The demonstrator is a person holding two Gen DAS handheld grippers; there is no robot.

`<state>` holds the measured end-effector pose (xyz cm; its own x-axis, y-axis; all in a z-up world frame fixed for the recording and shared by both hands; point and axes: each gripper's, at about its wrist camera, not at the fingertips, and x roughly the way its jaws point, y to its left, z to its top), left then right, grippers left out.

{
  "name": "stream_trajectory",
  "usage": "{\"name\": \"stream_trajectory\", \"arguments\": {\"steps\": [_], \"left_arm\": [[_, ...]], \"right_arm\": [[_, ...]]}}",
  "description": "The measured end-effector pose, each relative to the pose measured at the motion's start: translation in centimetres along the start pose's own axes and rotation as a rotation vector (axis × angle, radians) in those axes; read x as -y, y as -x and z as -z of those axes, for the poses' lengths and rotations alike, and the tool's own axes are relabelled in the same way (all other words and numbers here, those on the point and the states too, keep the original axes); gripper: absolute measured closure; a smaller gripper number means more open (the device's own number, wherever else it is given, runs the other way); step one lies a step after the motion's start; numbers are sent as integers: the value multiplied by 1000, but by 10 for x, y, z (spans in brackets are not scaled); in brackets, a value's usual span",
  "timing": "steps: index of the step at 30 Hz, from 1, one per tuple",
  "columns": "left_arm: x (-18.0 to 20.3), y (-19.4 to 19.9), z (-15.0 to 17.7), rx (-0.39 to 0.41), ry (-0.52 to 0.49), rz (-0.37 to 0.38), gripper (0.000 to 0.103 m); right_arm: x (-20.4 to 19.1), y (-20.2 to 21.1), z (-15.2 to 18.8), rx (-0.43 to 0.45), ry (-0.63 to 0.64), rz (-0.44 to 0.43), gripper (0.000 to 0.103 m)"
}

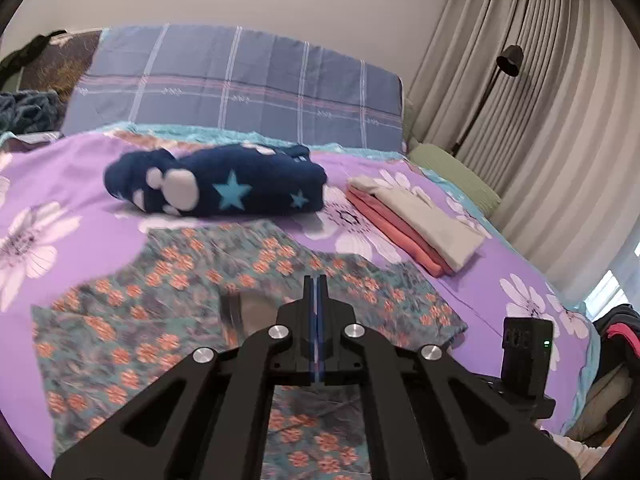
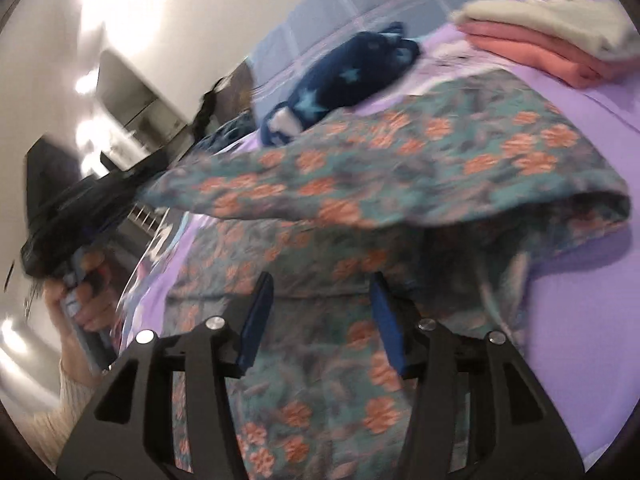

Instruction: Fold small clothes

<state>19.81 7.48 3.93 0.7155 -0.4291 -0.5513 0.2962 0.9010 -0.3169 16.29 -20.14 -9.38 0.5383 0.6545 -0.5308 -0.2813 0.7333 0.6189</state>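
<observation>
A teal garment with orange flowers (image 1: 160, 280) lies spread on the purple flowered bedspread (image 1: 80, 176). My left gripper (image 1: 316, 286) is shut, its blue pads pressed together above the cloth. In the right wrist view the left gripper (image 2: 140, 192), held by a hand (image 2: 88, 300), pinches one edge of the floral garment (image 2: 440, 152) and holds it off the bed, so that a flap hangs over the rest. My right gripper (image 2: 322, 308) hovers low over the flat part of the garment. Its jaws stand apart and the pads press on nothing.
A rolled navy garment with stars (image 1: 224, 184) lies behind the floral one. A folded stack of pink and cream clothes (image 1: 420, 220) sits to the right. A plaid pillow (image 1: 240, 80), a green cushion (image 1: 452, 176), curtains and a floor lamp (image 1: 510, 60) border the bed.
</observation>
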Motion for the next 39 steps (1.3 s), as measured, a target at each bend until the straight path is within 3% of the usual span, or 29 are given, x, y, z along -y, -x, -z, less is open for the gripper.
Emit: {"name": "stream_trajectory", "arguments": {"steps": [2, 4, 8, 10, 11, 12, 15, 17, 18, 19, 20, 21, 24, 29, 33, 39], "left_arm": [[-8, 8, -6, 19, 3, -32, 103], [-19, 18, -10, 34, 14, -67, 103], [-43, 7, 3, -79, 58, -94, 103], [-53, -13, 22, -184, 82, -92, 83], [-58, -25, 33, -232, 109, -79, 64], [-61, -34, 42, -260, 133, -70, 58], [-63, -66, 67, -353, 180, -28, 57], [-56, -76, 71, -323, 140, -43, 54], [-52, -78, 70, -313, 118, -48, 57], [-48, -79, 69, -311, 101, -42, 71], [-44, -81, 67, -317, 91, -29, 99], [-39, -80, 63, -316, 74, -28, 101], [-21, -53, 43, -196, -20, -83, 101], [-21, -4, 2, -63, -36, -135, 101], [-37, 18, -7, -52, -32, -205, 101], [-67, 33, 6, -75, 22, -255, 101]], "right_arm": [[3, -5, 0, -16, -9, 52, 65], [-5, -6, 3, -16, 33, 87, 60], [-11, -9, 5, -24, 62, 103, 57], [-11, -9, 6, -24, 60, 101, 57], [-11, -9, 6, -24, 62, 103, 57], [-10, -8, 6, -25, 65, 106, 57], [-13, -11, 7, -28, 74, 116, 57], [-14, -12, 7, -29, 79, 120, 56], [-15, -13, 7, -30, 82, 122, 56], [-15, -14, 7, -31, 84, 124, 55], [-15, -14, 7, -31, 86, 125, 55], [-16, -15, 7, -33, 89, 127, 54], [-16, -17, 8, -36, 100, 138, 54], [-19, -19, 8, -40, 112, 159, 54], [-20, -19, 9, -42, 121, 171, 54], [-20, -19, 8, -43, 121, 166, 52]]}}
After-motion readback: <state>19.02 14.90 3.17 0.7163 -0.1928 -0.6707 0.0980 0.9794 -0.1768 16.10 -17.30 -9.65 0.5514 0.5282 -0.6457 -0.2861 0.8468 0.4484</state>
